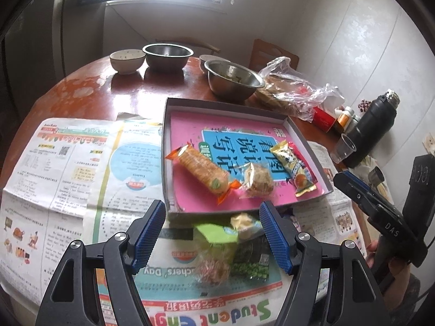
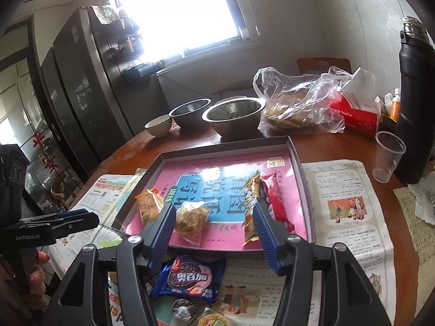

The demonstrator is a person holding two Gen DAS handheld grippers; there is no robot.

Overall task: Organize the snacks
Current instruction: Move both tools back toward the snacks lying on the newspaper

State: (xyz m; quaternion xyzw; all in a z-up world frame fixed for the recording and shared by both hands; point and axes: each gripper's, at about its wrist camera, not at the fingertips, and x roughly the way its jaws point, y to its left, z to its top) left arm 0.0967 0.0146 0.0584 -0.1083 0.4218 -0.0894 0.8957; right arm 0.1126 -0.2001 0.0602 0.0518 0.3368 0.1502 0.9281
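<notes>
A: Start with the shallow grey cardboard box lid with the pink book cover inside it (image 2: 296, 157). It lies ahead of both your grippers, and four packets already sit in it. Which loose packet is yours?

B: From your right gripper (image 2: 214, 233), the blue cream-biscuit packet (image 2: 189, 278) lies on the newspaper (image 2: 350, 212) just outside the lid's near wall, below and slightly left of the pads, its long axis running across the fingers. Your right hand is the nearer one to it.

A: And the fingers?

B: Both pairs stand apart with nothing held. Your left gripper (image 1: 213, 233) hangs over its own cluster: a green-topped packet (image 1: 217, 233) and a dark pouch of green peas (image 1: 251, 260).

A: How does the blue packet look?

B: Glossy, crinkled foil, puffed, lying flat; I judge it will slip if you pinch it lightly.
</notes>
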